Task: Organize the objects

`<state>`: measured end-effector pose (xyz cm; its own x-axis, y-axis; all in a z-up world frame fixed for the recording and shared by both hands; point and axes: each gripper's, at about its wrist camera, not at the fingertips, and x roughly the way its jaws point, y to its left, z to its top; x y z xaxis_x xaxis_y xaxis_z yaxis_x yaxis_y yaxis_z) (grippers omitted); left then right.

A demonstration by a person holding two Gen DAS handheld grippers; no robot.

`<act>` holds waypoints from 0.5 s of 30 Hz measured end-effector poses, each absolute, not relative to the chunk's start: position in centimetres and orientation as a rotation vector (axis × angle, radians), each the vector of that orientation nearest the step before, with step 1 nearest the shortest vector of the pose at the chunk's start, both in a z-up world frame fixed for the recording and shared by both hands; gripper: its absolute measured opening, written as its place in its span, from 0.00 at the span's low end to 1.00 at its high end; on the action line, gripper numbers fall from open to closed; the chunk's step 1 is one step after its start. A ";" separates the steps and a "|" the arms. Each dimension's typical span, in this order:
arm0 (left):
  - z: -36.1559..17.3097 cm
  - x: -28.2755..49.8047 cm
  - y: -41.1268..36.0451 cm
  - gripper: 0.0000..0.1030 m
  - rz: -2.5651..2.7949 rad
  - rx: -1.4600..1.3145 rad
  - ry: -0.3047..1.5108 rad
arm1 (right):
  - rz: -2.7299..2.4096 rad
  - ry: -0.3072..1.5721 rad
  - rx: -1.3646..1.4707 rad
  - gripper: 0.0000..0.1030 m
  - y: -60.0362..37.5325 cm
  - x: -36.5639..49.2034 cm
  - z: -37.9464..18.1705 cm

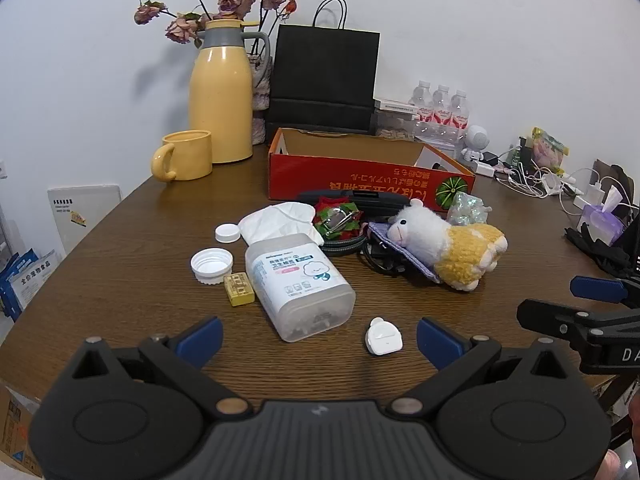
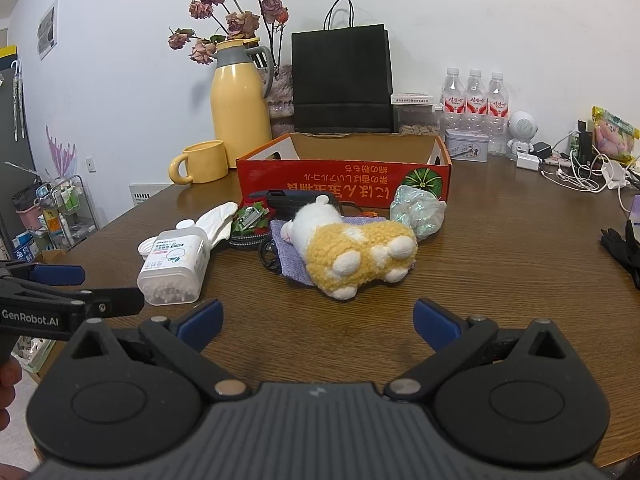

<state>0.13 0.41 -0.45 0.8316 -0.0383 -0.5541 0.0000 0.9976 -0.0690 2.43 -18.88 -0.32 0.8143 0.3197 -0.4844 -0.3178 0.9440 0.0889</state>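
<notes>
An open red cardboard box (image 1: 360,178) (image 2: 340,176) stands mid-table. In front of it lies a pile: a white-and-yellow plush toy (image 1: 448,246) (image 2: 352,248) on a purple cloth (image 2: 292,262), a clear cotton-swab container (image 1: 300,284) (image 2: 174,266) on its side, a white glove (image 1: 280,220), a red-green ornament (image 1: 336,220), a crinkled shiny bag (image 2: 418,212), two white caps (image 1: 212,264), a small yellow block (image 1: 239,289) and a small white case (image 1: 383,337). My left gripper (image 1: 320,338) is open just short of the container and the white case. My right gripper (image 2: 318,320) is open in front of the plush toy, holding nothing.
A yellow jug (image 1: 222,100), a yellow mug (image 1: 186,156), dried roses and a black paper bag (image 1: 324,76) line the back wall. Water bottles (image 2: 474,94), a tin, a small white robot figure (image 2: 522,130), chargers and cables (image 2: 580,168) fill the right side. Black gloves (image 2: 624,248) lie at the right edge.
</notes>
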 end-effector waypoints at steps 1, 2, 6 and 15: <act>-0.5 0.1 0.4 1.00 -0.020 -0.067 0.589 | 0.340 0.518 0.004 1.00 -18.9 2.4 -0.3; -0.5 0.1 0.4 1.00 -0.020 -0.067 0.589 | 0.340 0.518 0.004 1.00 -18.8 2.4 -0.4; -0.5 0.0 0.4 1.00 -0.020 -0.067 0.588 | 0.340 0.520 0.003 1.00 -18.8 2.4 -0.6; -0.5 0.0 0.4 1.00 -0.020 -0.067 0.589 | 0.339 0.520 0.004 1.00 -18.8 2.4 -0.7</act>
